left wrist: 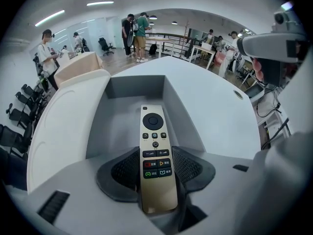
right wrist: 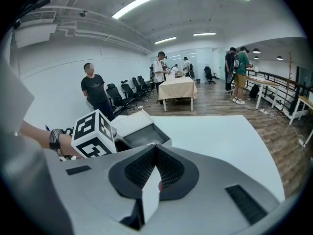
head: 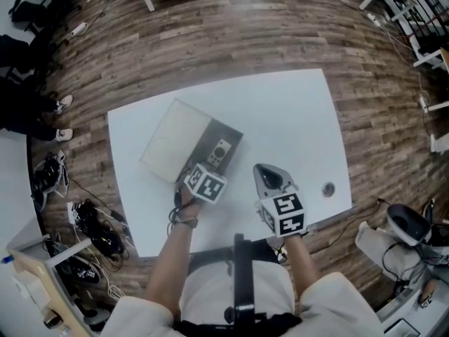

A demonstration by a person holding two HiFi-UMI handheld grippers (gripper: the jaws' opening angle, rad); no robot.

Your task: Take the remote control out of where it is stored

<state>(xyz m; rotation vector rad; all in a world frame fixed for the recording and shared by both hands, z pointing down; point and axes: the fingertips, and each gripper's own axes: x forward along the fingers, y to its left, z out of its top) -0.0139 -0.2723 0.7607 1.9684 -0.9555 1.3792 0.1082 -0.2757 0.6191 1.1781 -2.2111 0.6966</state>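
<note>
Left gripper [left wrist: 156, 169] clamps remote [left wrist: 154, 143], lower centre.
Its off-centre hold may let the remote tip out; right gripper [right wrist: 155, 169] clenched, empty.

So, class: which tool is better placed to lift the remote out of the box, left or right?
Left. The left tool is closed on the near end of the remote, which sits in the open box. The right tool is shut on nothing, off to the side above the table.
</note>
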